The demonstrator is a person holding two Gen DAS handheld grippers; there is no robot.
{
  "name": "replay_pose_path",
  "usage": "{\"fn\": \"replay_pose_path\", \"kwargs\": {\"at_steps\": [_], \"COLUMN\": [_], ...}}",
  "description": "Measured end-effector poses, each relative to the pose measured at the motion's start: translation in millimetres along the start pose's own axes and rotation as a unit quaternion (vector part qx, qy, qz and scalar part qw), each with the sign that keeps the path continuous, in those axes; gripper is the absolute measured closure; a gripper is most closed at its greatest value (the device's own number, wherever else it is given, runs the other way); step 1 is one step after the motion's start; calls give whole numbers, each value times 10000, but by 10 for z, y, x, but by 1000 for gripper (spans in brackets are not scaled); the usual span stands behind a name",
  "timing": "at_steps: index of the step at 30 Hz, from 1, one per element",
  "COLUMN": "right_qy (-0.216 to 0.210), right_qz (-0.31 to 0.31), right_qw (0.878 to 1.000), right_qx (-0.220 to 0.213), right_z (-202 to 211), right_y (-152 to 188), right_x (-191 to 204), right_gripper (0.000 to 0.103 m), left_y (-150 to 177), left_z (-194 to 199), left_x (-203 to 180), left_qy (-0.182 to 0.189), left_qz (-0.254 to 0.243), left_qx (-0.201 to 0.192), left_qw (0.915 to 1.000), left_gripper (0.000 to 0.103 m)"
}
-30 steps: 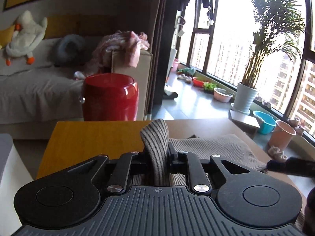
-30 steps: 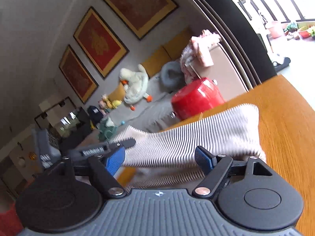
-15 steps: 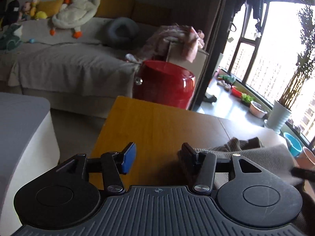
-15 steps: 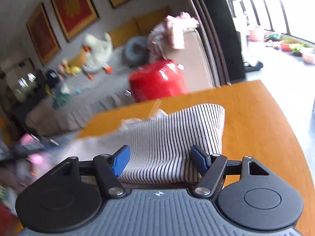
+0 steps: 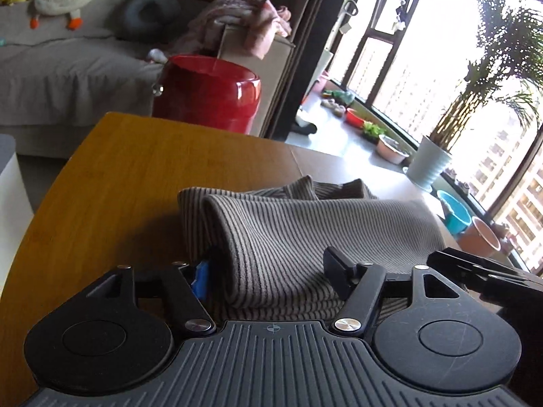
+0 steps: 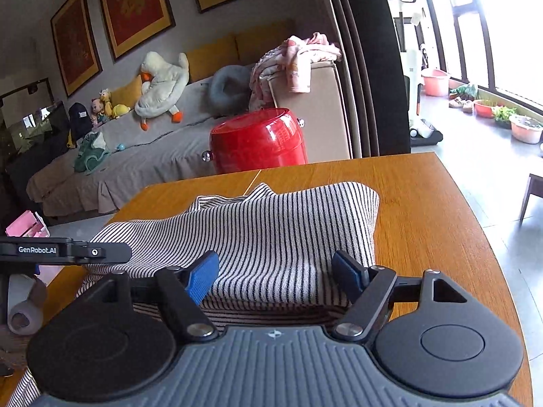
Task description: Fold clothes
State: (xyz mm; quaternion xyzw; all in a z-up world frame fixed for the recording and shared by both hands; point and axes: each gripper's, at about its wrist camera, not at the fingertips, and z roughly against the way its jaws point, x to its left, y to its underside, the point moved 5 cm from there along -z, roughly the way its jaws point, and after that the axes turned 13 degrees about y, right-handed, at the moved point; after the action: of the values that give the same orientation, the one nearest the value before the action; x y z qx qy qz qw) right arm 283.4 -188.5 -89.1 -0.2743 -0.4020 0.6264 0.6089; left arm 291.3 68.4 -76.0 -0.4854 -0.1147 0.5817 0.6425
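Observation:
A black-and-white striped garment (image 6: 271, 237) lies folded in layers on the wooden table (image 6: 424, 210); in the left wrist view it (image 5: 298, 237) looks grey-striped. My left gripper (image 5: 268, 273) is open, its fingers spread over the near fold, the left pad (image 5: 202, 276) tucked at the fold's edge. My right gripper (image 6: 278, 276) is open over the garment's near edge, jaws wide apart, nothing clamped. The other gripper's body shows at the right of the left wrist view (image 5: 482, 278) and at the left of the right wrist view (image 6: 61, 252).
A red stool (image 6: 258, 144) stands beyond the table's far edge, with a sofa (image 6: 135, 149) holding toys and clothes behind it. Windows, a potted plant (image 5: 431, 166) and basins are to the right. A grey-white box (image 5: 6, 183) is left of the table.
My left gripper let go of the striped fold, swung left, then came back over the garment, open. My right gripper levelled out and stayed open. The garment now lies folded flat.

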Motion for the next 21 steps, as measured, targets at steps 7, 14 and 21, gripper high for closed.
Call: {"fn": "replay_pose_path", "kwargs": {"at_steps": [7, 14, 21], "right_qy": [-614, -496, -516], "right_qz": [-206, -523, -374], "right_qw": [9968, 9970, 9976], "right_qx": [-459, 284, 254], "right_z": [288, -149, -145], "right_y": [-233, 21, 26], "right_x": [140, 33, 106], "right_gripper": [22, 20, 13], "left_y": [-227, -80, -263], "left_z": [65, -60, 227], "left_x": [-126, 233, 410], "left_qy": [-87, -581, -711], "left_qz": [-829, -748, -297], "left_qx": [-522, -283, -660], "left_qw": [9952, 9951, 9948], "left_gripper": [88, 78, 71]}}
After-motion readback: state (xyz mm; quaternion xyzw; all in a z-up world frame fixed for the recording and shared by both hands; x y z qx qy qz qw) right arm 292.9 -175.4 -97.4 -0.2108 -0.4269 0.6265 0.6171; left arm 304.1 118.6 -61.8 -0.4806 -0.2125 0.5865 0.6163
